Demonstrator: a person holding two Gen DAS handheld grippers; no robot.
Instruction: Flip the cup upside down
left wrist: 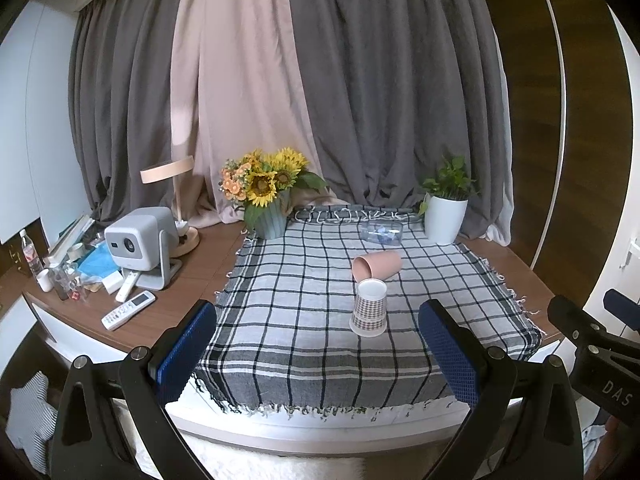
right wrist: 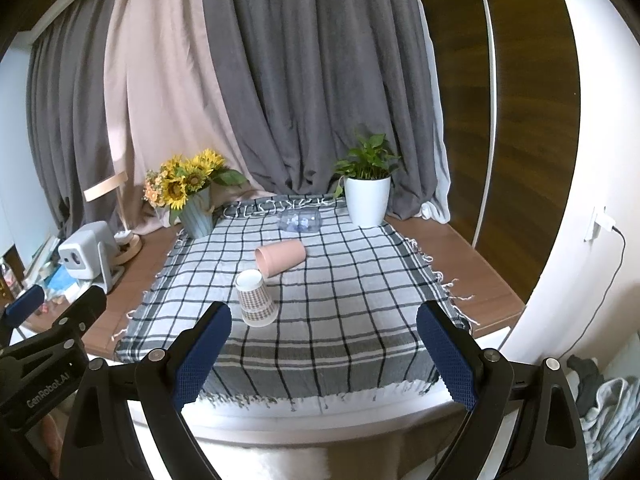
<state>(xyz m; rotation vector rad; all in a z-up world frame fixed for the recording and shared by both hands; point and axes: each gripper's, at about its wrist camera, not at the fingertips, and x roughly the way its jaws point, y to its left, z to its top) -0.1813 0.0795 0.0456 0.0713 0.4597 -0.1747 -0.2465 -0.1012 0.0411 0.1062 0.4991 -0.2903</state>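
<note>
2 open grippers (left wrist: 316,344) (right wrist: 324,344), patterned cup (left wrist: 370,308) inverted just ahead, untouched

The checked tablecloth (left wrist: 304,320) looked like woven cloth, matt and a little rough, with loose fringe. On it the patterned cup (left wrist: 369,309) seemed to be paper, while the pink cup (left wrist: 378,265) at its 12 o'clock looked smooth and matt — perhaps plastic. The clear jar (left wrist: 381,233) was glossy. The table (left wrist: 188,272) showed smooth brown wood. Both grippers' pads (right wrist: 200,354) had a rough, knobbed blue surface.
</note>
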